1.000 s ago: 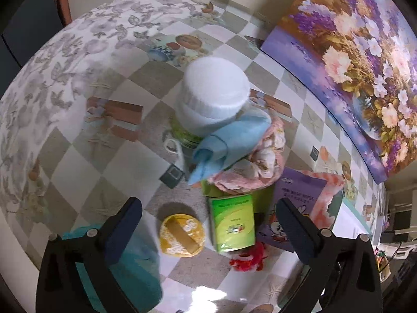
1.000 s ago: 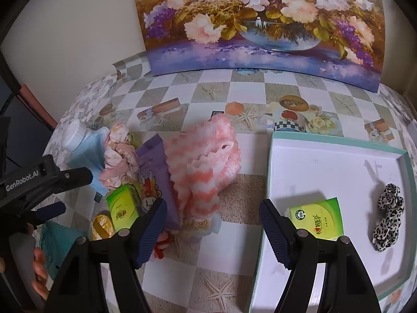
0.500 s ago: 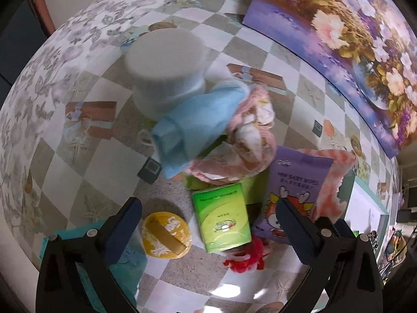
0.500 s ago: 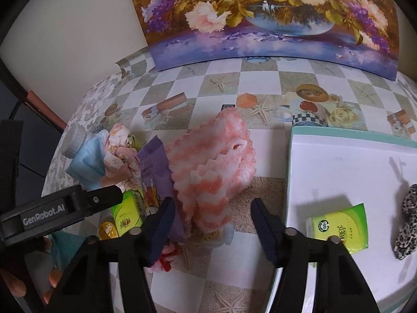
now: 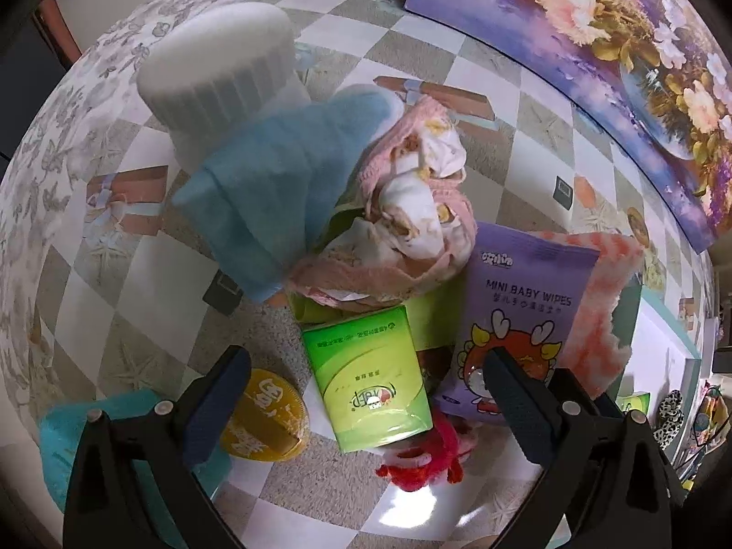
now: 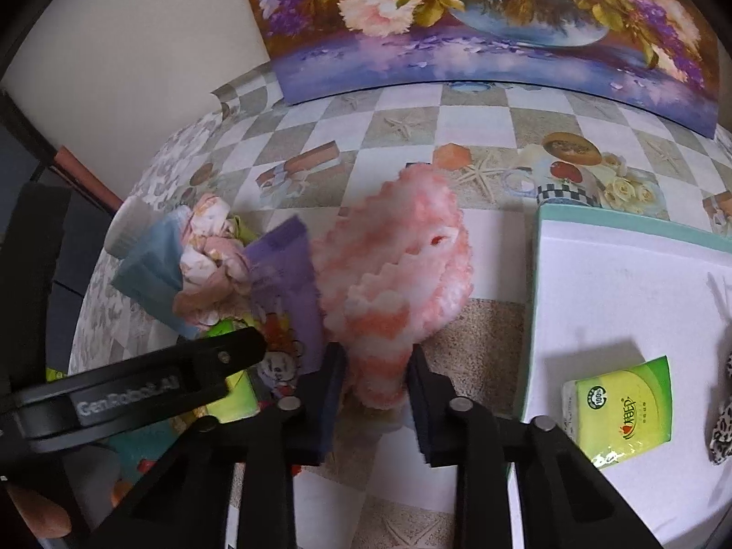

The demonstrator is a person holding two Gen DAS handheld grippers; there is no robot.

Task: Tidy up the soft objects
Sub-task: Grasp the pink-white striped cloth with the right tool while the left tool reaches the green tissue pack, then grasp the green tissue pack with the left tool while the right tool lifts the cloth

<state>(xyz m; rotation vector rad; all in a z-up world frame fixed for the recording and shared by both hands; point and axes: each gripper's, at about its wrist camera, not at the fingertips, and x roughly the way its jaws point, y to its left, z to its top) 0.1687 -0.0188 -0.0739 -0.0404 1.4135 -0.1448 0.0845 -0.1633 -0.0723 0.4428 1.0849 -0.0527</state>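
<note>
My right gripper [image 6: 374, 393] is shut on the near end of a pink-and-white fluffy cloth [image 6: 398, 270], also at the right of the left wrist view [image 5: 599, 302]. My left gripper [image 5: 361, 393] is open above a green tissue pack [image 5: 370, 389] in a pile: a blue cloth [image 5: 279, 183], a pink bundled cloth [image 5: 411, 219], a purple baby-wipes pack [image 5: 517, 315] and a red scrunchie [image 5: 425, 457]. A white tray [image 6: 617, 283] at the right holds a second green tissue pack [image 6: 622, 411] and a leopard scrunchie [image 6: 723, 434].
A white-capped jar [image 5: 219, 68] stands behind the blue cloth. A yellow round tin [image 5: 265, 416] and a teal cloth [image 5: 64, 430] lie near my left finger. A flower painting [image 6: 480, 23] leans against the wall at the back of the checkered table.
My right gripper moved forward and closed on the pink-and-white cloth. My left gripper moved lower and closer over the pile, staying open.
</note>
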